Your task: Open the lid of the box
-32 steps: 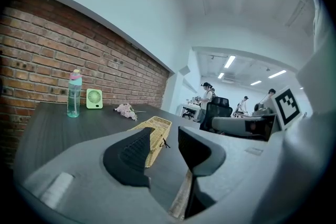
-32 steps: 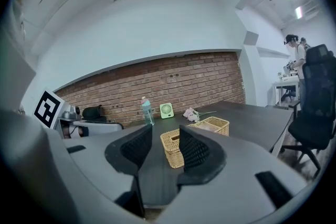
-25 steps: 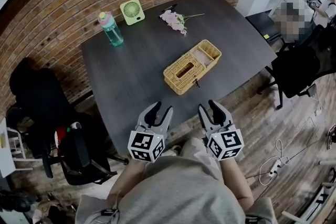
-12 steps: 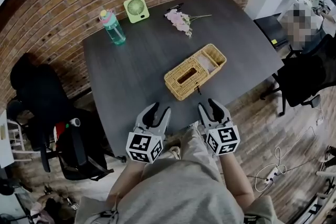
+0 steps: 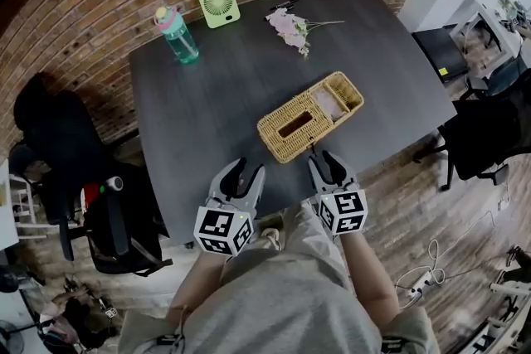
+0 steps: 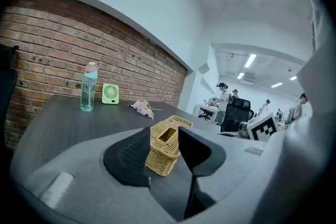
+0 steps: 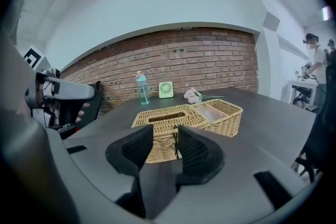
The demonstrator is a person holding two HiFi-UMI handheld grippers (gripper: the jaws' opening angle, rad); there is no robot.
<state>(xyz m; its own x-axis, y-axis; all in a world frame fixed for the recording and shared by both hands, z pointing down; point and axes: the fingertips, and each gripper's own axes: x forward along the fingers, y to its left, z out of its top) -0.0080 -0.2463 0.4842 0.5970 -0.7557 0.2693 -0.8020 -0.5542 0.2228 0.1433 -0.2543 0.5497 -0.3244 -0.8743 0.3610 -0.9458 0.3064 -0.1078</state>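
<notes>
- The woven wicker box (image 5: 309,116) lies slantwise on the dark grey table (image 5: 207,112), towards its front edge. Its slotted lid (image 5: 290,122) lies flat over the nearer part, and the far compartment stands open.
- The right gripper (image 5: 325,162) is just short of the box's near end. Its jaws have just been closing a little yet stand apart, with nothing between the pads.
- The left gripper (image 5: 247,170) is at the table's front edge, jaws released and empty, apart from the box.
- Along the far side stand a teal water bottle (image 5: 176,36) and a small green fan (image 5: 218,6), with a sprig of pink flowers (image 5: 292,25) lying nearby.
</notes>
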